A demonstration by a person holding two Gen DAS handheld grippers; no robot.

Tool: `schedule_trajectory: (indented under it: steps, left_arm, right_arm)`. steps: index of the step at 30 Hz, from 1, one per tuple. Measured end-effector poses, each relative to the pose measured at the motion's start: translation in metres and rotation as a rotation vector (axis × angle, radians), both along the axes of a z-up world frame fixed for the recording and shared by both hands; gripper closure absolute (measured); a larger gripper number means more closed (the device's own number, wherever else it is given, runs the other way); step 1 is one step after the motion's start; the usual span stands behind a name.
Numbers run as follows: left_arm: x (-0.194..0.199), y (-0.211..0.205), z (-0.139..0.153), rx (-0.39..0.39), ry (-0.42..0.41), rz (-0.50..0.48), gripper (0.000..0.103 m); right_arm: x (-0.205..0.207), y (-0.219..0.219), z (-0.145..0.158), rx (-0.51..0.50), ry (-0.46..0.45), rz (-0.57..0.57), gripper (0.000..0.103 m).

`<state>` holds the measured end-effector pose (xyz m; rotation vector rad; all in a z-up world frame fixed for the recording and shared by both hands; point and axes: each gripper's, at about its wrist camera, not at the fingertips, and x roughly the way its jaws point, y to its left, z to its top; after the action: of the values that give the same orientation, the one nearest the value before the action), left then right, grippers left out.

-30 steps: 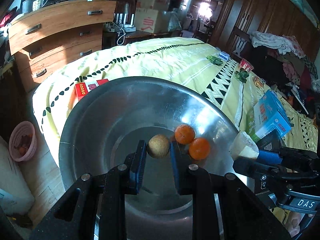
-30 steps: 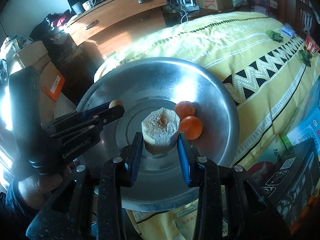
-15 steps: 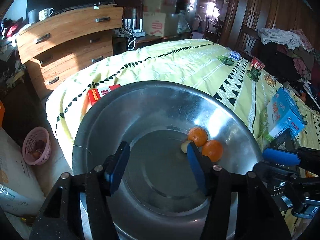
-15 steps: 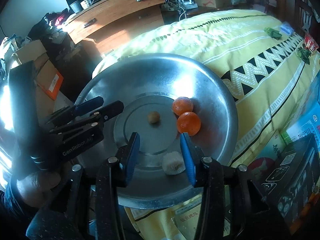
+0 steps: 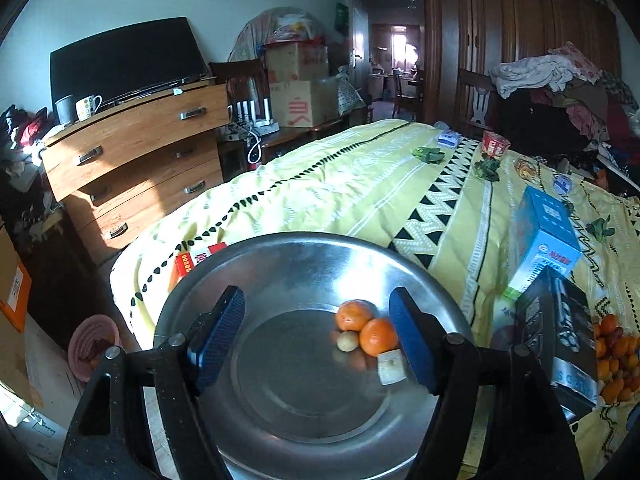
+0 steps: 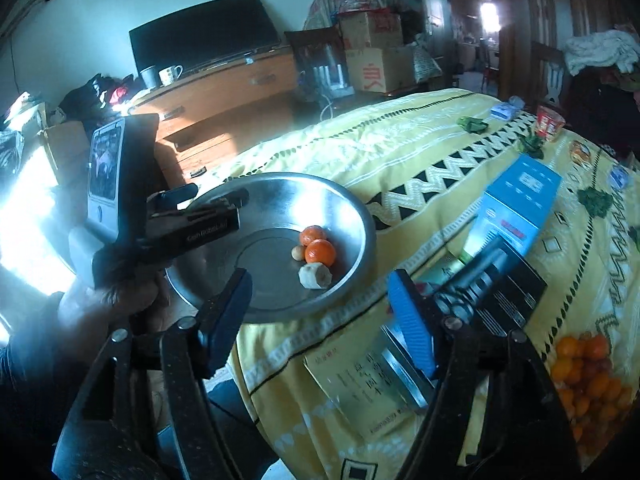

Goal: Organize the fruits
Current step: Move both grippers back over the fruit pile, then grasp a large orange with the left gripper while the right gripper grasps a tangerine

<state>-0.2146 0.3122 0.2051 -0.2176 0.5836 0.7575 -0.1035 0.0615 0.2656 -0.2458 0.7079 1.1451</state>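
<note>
A large steel bowl (image 5: 280,264) (image 6: 352,208) sits at the near corner of the yellow bedspread. In it lie two oranges (image 5: 366,326) (image 6: 318,244), a small tan round fruit (image 5: 347,341) (image 6: 297,253) and a pale cut chunk (image 5: 391,367) (image 6: 315,275). My left gripper (image 5: 316,340) is open and empty, above the bowl's near side. It also shows in the right wrist view (image 6: 208,208) at the bowl's left rim. My right gripper (image 6: 320,320) is open and empty, pulled back over the bed edge, right of the bowl.
A pile of small oranges (image 6: 588,376) (image 5: 614,360) lies on the bed at the right. A black box (image 6: 500,292), a blue box (image 6: 516,208) and a flat packet (image 6: 360,384) lie between it and the bowl. A wooden dresser (image 5: 132,152) stands behind left.
Both grippers opened and let go: the tan fruit and the pale chunk now lie in the bowl. Both grippers then rose and drew back; the right moved rightward off the bowl.
</note>
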Motion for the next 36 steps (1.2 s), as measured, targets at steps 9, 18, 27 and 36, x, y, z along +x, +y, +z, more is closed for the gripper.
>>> schedule_trajectory:
  steps: [9, 18, 27, 36]
  left_arm:
    - [0.046, -0.113, 0.023, 0.006, -0.082, -0.355, 0.027]
    - [0.115, -0.266, 0.007, -0.103, -0.057, -0.838, 0.027]
    - [0.217, -0.344, -0.109, -0.37, 0.196, -1.067, 0.048]
    - [0.235, -0.36, -0.158, -0.365, 0.28, -1.074, 0.048]
  right_arm:
    - [0.035, -0.155, -0.036, -0.017, 0.07, -0.395, 0.032]
    - [0.054, -0.249, -0.068, -0.027, 0.152, -0.645, 0.032]
    - [0.057, -0.308, -0.094, 0.023, 0.193, -0.701, 0.032]
    - [0.069, -0.33, -0.115, 0.031, 0.264, -0.735, 0.032]
